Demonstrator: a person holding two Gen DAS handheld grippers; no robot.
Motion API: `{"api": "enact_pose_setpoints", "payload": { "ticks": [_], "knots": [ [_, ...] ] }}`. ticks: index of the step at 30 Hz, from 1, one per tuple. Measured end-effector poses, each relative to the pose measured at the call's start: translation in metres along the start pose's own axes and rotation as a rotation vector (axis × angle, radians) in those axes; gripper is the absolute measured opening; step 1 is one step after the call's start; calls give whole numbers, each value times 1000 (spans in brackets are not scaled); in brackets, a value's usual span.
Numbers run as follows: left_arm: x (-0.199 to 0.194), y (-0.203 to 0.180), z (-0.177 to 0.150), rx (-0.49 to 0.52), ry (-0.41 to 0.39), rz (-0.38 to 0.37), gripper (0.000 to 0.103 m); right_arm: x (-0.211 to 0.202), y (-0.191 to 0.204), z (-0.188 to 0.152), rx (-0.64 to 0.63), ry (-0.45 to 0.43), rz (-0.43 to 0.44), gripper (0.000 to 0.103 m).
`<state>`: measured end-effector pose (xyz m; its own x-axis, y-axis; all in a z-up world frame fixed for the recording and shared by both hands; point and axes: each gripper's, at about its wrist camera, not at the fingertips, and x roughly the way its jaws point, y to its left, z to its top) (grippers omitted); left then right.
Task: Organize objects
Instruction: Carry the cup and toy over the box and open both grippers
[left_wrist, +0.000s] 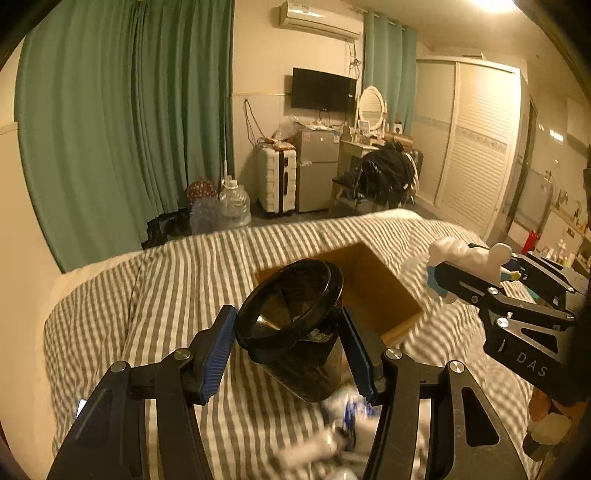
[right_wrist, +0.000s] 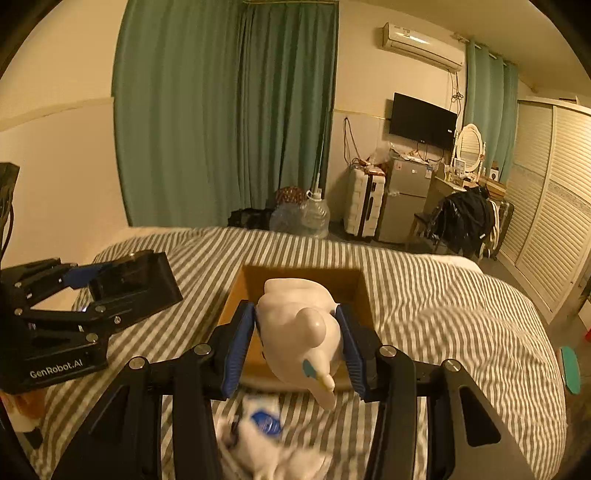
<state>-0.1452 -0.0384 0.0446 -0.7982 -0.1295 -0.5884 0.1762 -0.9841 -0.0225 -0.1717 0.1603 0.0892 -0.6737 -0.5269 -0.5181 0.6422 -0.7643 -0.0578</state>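
My left gripper (left_wrist: 290, 349) is shut on a dark, see-through plastic cup (left_wrist: 295, 325), held tilted above the striped bed with its mouth facing me. An open cardboard box (left_wrist: 373, 291) lies on the bed just behind it. My right gripper (right_wrist: 299, 350) is shut on a white toy figure (right_wrist: 303, 332) with blue marks, held over the near edge of the box (right_wrist: 236, 295). The right gripper also shows in the left wrist view (left_wrist: 469, 273), right of the box. The left gripper with the cup (right_wrist: 129, 280) shows at the left of the right wrist view.
A white and blue packet or cloth (right_wrist: 266, 432) lies blurred on the bed below both grippers. The grey striped blanket (left_wrist: 184, 277) covers the bed. Beyond it are green curtains, water jugs (left_wrist: 234, 203), a suitcase and a small fridge.
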Motion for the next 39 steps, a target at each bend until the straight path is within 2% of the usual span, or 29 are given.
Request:
{"api": "enact_pose_setpoints", "payload": {
  "ticks": [6,11,17,25,29,31,34,39],
  "knots": [
    [56,-3,41,1,-4,-19,58,62,-27,48,27,26,36,45],
    [114,-4,46,1,50,-27,58,120,-46,64,64,70,65,45],
    [179,-9,26,15,151,-42,57,189,-67,50,113,134,84,45],
    [218,-27,-8,30,232,-62,57,253,-83,7,123,254,82,46],
    [226,-31,-16,34,241,-65,58,258,-95,-5,151,270,102,48],
    [226,-31,-16,27,258,-77,61,253,-100,-5,179,252,121,78],
    [215,-31,-15,18,255,-80,89,233,-106,0,201,193,97,80],
    [170,-27,-4,-1,217,-91,90,187,-114,11,272,135,78,80]
  ]
}}
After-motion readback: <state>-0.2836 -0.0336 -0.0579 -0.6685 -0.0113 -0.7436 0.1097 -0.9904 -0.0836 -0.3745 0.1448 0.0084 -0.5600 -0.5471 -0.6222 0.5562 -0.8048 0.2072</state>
